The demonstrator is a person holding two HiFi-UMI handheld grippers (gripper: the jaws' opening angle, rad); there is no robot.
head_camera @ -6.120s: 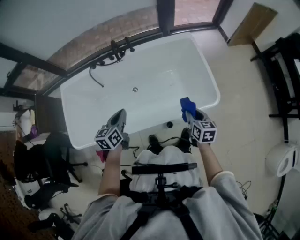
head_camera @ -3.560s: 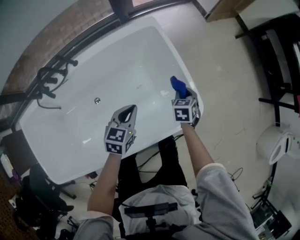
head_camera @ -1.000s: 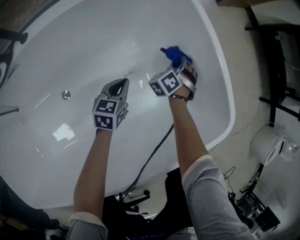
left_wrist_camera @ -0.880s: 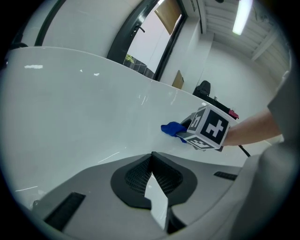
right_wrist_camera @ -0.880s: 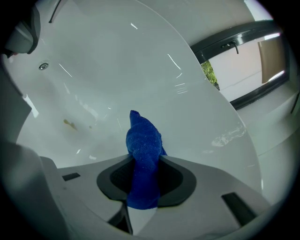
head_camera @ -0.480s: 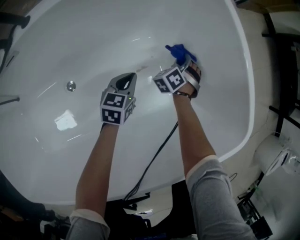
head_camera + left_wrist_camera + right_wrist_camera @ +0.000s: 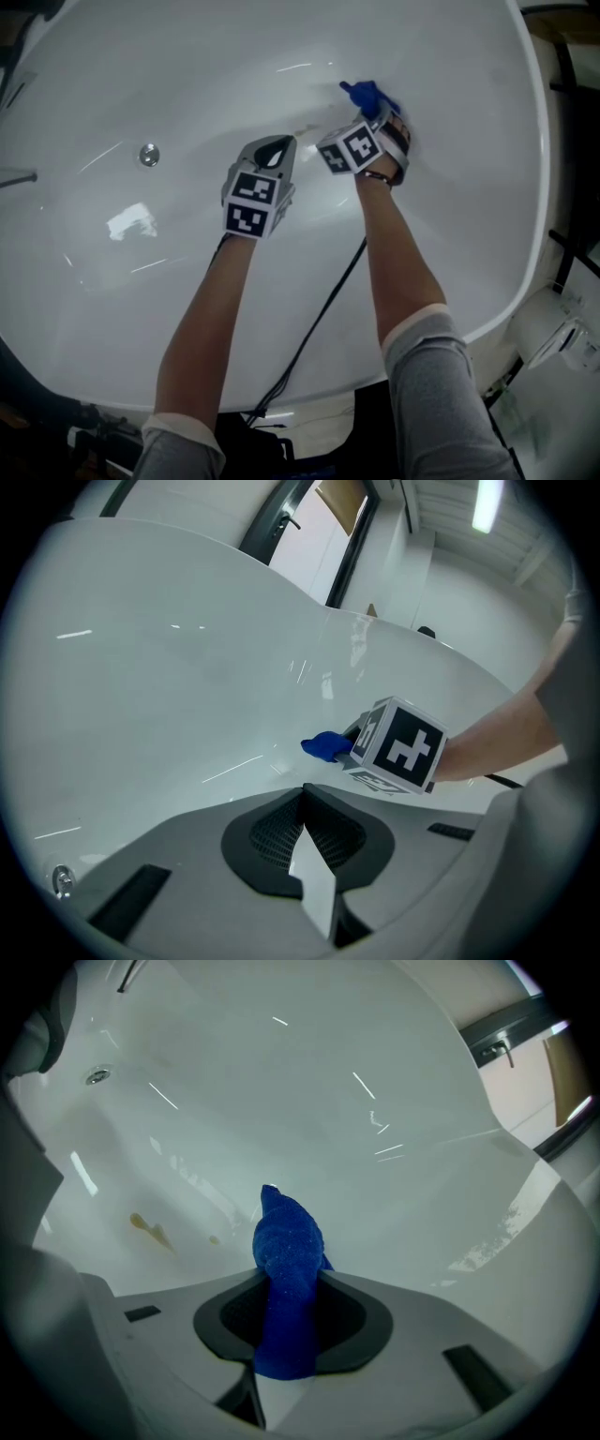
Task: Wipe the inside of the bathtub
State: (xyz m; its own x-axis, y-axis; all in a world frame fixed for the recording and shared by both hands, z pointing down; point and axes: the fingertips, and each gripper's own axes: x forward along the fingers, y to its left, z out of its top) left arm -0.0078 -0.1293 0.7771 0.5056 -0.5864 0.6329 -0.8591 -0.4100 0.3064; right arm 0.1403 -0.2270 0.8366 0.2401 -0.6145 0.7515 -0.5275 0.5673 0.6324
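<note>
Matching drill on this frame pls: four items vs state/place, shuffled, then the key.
Column A
1. left tongs
2. right tongs
3. drain
4. stain

Column B
a. shut on the blue cloth
b. yellowish, on the bathtub surface, left of the cloth in the right gripper view
c. shut, nothing between
d. round metal, left of both tongs in the head view

Pairs: 1-c, 2-a, 3-d, 4-b

Glossy white bathtub (image 7: 469, 112) – fuzzy blue cloth (image 7: 286, 1269), matt.
</note>
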